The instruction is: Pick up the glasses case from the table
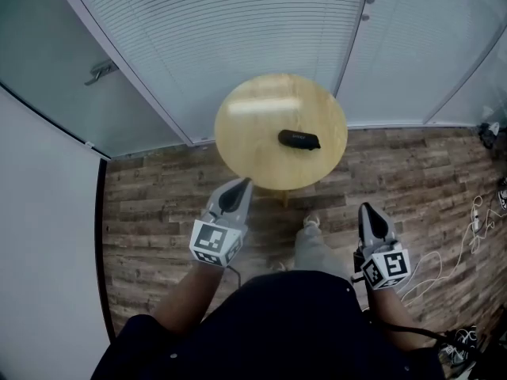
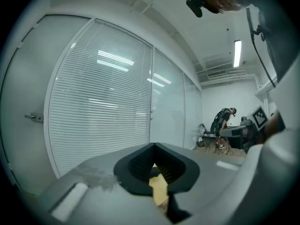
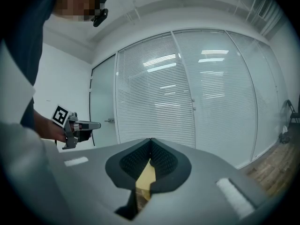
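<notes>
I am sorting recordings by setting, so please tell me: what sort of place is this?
Probably an office or a lab room. It has glass partition walls with slatted blinds, a wood-plank floor, and a small round wooden table.

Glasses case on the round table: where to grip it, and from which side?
Take the glasses case at its middle, jaws across the narrow width, coming down from the near side. It lies flat on the table, long axis running left to right in the head view.
</notes>
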`<state>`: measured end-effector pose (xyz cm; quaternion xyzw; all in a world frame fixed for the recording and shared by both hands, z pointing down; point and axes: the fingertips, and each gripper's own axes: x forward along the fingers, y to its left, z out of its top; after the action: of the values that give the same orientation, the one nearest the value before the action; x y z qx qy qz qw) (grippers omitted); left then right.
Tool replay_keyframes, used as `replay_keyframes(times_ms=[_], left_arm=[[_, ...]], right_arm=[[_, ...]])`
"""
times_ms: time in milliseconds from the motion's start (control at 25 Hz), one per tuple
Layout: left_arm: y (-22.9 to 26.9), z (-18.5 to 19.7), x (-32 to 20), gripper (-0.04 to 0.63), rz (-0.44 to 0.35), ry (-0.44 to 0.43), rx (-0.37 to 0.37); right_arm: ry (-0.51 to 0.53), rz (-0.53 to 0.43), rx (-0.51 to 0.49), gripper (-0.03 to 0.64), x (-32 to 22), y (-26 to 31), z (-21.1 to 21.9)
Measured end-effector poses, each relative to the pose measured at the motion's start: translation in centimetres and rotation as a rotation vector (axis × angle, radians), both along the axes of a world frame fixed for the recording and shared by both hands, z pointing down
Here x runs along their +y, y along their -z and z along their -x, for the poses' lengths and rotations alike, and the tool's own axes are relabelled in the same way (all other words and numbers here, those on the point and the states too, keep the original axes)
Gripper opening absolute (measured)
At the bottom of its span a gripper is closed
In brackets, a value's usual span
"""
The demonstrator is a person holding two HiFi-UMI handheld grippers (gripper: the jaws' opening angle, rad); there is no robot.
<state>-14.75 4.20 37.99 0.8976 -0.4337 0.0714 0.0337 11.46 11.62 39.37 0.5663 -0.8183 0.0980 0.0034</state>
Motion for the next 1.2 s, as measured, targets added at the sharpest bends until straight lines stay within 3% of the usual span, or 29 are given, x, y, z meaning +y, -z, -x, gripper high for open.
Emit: replay_keyframes(times_ms=[240, 600, 840, 1200], left_arm=[[-1.2, 0.6, -3.1, 0.003, 0.005, 0.067, -0.014], [-1.2, -0.4, -12.3, 0.003, -0.012, 0.147, -0.059], [-2.0, -1.9, -18.8, 0.003, 0.025, 0.185, -0.085], [-3.0, -2.1, -25.6, 0.003, 0.096, 0.301, -0.056]], right_arm=[[0.075, -0.017, -0.021, 0.008, -5.3, -0.8, 0.4], [0.211, 0.031, -0.046, 0.008, -16.0, -2.9, 0.3], [0.338, 0.058, -0.012, 0.008, -23.4, -3.7, 1.1], [0.498, 0.108, 0.011, 0.008, -31.6, -6.3, 2.0]])
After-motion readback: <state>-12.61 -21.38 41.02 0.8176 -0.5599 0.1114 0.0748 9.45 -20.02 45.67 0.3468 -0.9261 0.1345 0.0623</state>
